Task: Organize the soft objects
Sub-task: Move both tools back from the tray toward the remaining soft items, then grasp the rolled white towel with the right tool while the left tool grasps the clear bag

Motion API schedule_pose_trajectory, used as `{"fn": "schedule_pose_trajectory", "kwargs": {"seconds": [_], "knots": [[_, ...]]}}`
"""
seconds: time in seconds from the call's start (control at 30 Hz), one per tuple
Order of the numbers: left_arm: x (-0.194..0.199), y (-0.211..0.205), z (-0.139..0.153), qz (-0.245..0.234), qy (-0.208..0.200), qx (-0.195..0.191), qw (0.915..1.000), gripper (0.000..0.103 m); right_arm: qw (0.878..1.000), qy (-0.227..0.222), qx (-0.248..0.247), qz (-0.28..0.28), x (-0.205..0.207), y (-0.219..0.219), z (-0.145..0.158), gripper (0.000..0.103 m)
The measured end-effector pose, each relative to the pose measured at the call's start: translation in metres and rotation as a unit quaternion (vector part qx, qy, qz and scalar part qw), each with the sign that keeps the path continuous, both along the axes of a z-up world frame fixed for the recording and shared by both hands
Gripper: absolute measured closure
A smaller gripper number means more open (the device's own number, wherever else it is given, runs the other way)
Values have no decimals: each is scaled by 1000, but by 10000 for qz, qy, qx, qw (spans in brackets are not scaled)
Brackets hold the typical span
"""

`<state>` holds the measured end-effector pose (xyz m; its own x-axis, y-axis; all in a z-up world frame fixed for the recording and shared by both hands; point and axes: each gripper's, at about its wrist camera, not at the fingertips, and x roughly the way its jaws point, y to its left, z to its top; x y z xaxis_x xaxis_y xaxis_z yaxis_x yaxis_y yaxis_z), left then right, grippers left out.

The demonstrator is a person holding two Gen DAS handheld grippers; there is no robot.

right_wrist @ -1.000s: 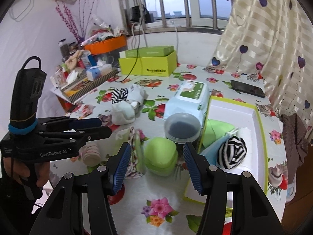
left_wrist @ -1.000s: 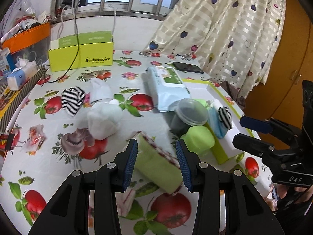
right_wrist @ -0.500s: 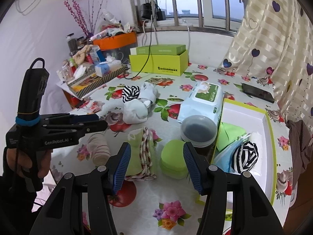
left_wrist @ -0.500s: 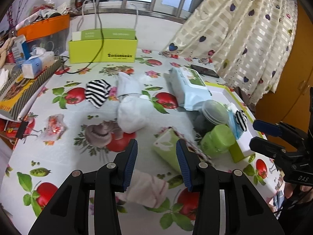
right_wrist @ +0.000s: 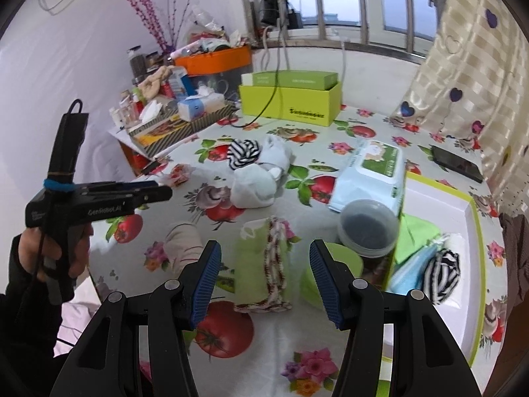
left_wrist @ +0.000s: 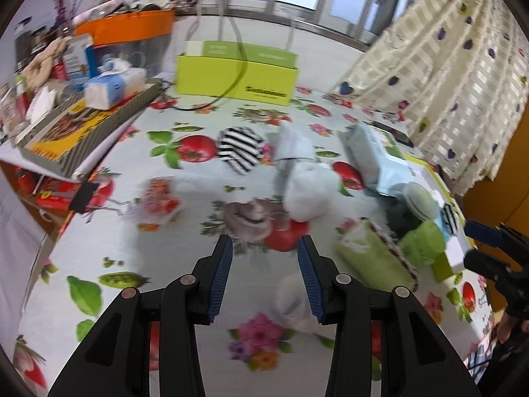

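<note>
Soft things lie on the fruit-print table: a striped sock ball [left_wrist: 238, 154] [right_wrist: 244, 153], white-grey socks [left_wrist: 305, 187] [right_wrist: 261, 180], a green folded cloth with braided edge [right_wrist: 264, 264] [left_wrist: 373, 261], and a beige rolled sock [right_wrist: 183, 243] [left_wrist: 294, 297]. The white tray with green rim [right_wrist: 476, 218] holds a green cloth, a blue mask and another striped sock [right_wrist: 441, 273]. My left gripper [left_wrist: 264, 276] is open and empty above the table, left of the beige sock. My right gripper [right_wrist: 263, 283] is open and empty over the green cloth.
A wipes pack [right_wrist: 372, 173], a lidded dark tub [right_wrist: 368, 228] and a green round container [right_wrist: 334, 276] stand beside the tray. A lime box [right_wrist: 291, 97] is at the back, a cluttered shelf [right_wrist: 172, 122] at the left, a phone [right_wrist: 456, 163] and a curtain at the right.
My left gripper has swung left and back, so the green cloth and beige sock now lie to its right. The right gripper drifted slightly left. Both stayed open.
</note>
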<state>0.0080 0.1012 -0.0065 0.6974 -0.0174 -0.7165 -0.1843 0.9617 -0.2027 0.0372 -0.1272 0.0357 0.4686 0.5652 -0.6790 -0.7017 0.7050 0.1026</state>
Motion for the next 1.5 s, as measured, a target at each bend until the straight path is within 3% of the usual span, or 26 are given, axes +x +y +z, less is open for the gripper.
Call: {"fn": "schedule_pose_trajectory", "kwargs": {"seconds": [0.37, 0.77, 1.33, 1.4, 1.5], "knots": [[-3, 47, -5, 469, 24, 140, 9988, 61, 9976, 201, -143, 647, -4, 48, -14, 47], [17, 89, -22, 491, 182, 364, 9980, 61, 9907, 589, -319, 1185, 0, 95, -38, 47], [69, 97, -55, 290, 539, 392, 9974, 58, 9799, 1092, -698, 1517, 12, 128, -77, 48], [70, 99, -57, 290, 547, 362, 9974, 58, 9804, 1067, -729, 1484, 13, 128, -79, 54], [69, 97, -58, 286, 521, 413, 9974, 58, 9818, 1046, -729, 1408, 15, 126, -78, 56]]}}
